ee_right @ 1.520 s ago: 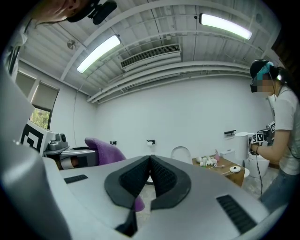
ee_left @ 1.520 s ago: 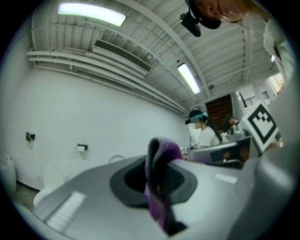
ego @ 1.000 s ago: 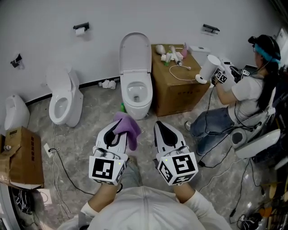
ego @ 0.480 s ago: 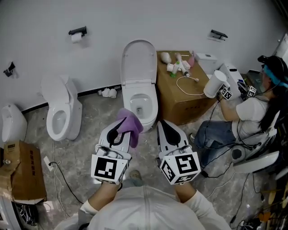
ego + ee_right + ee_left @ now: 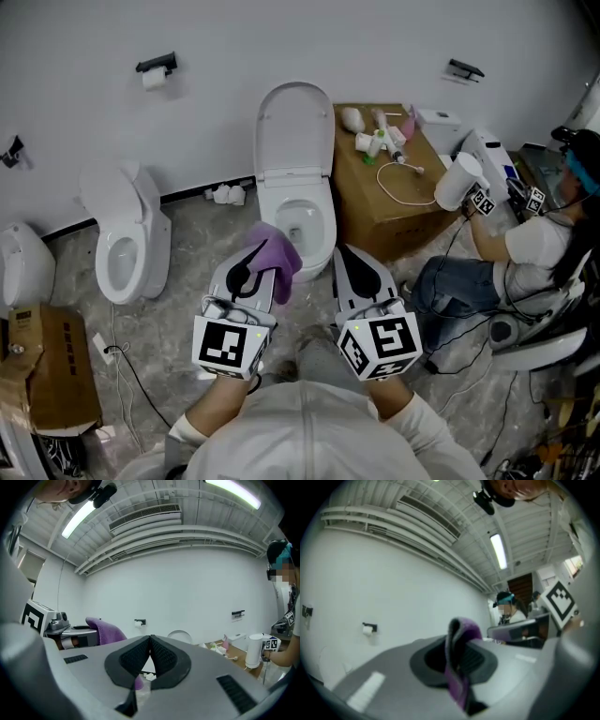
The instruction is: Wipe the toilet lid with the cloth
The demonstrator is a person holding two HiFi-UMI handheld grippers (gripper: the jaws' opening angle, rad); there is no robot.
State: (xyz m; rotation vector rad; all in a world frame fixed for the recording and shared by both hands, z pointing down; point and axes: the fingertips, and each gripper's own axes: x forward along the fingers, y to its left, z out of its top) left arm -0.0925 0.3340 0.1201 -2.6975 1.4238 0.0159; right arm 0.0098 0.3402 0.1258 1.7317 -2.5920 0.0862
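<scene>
nearest, the left gripper (image 5: 251, 262) has its grey jaws clamped on a thin fold of the soft purple cloth (image 5: 274, 253). most of the cloth hangs loose off the tip toward three o'clock. the right gripper (image 5: 347, 258), just beside it at three o'clock, is fully closed with nothing between its pads.

at twelve o'clock stands the white ceramic toilet (image 5: 305, 220), its bowl open. beyond that is its raised oval white lid (image 5: 295, 127), upright near the wall and not yet touched by the cloth.

the bite on the cloth looks small. dragging it across the lid under pressure could pull the fold free and drop it. the hanging tail has to pass over the open bowl to reach the lid, so a low approach could dip it in. a hard downward stroke might tip the lid forward, and the empty right gripper could steady it.

at two o'clock, a brown cardboard box (image 5: 394, 202) with small bottles on top sits just beside the toilet. a wide sideways wipe could knock it.
</scene>
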